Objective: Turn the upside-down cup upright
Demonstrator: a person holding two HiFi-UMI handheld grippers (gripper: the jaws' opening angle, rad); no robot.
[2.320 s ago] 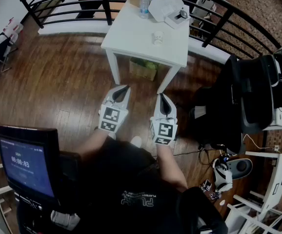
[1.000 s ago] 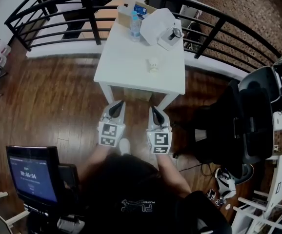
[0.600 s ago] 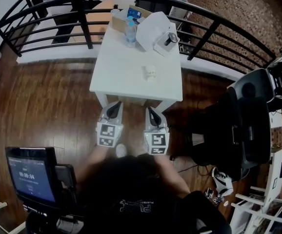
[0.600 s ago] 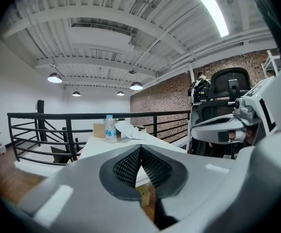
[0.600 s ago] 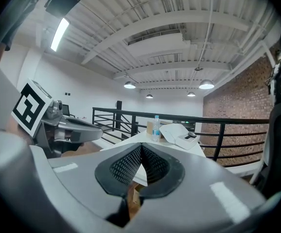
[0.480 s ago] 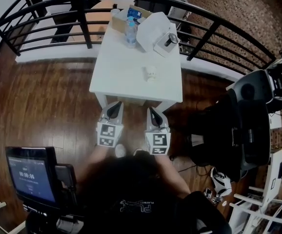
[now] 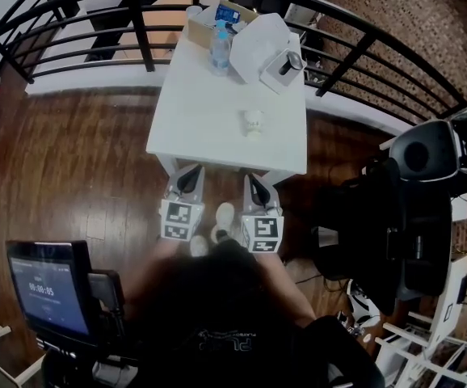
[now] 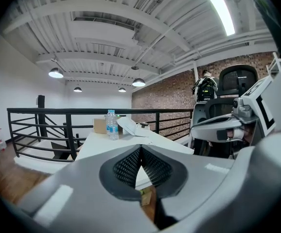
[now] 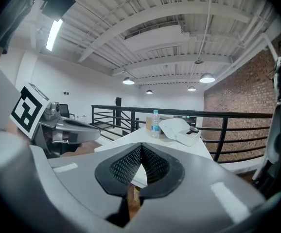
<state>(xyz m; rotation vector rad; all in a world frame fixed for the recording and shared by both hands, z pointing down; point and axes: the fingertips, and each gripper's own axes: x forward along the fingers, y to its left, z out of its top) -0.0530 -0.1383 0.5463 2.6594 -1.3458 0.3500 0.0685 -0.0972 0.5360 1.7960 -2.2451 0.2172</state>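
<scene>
Since the earlier frames the person has stepped up to the white counter (image 7: 193, 111), whose near edge now lies just past both gripper tips. The left gripper (image 7: 188, 181) is closed with nothing between its jaws, its mesh pads meeting at the tip. The right gripper (image 7: 254, 189) is closed and empty too. The small white cup (image 7: 253, 123) stands on the counter, ahead of the right gripper and apart from it. Farther back stand a water bottle (image 7: 220, 49) and a white package (image 7: 259, 39), with a black railing (image 7: 363, 51) behind.
</scene>
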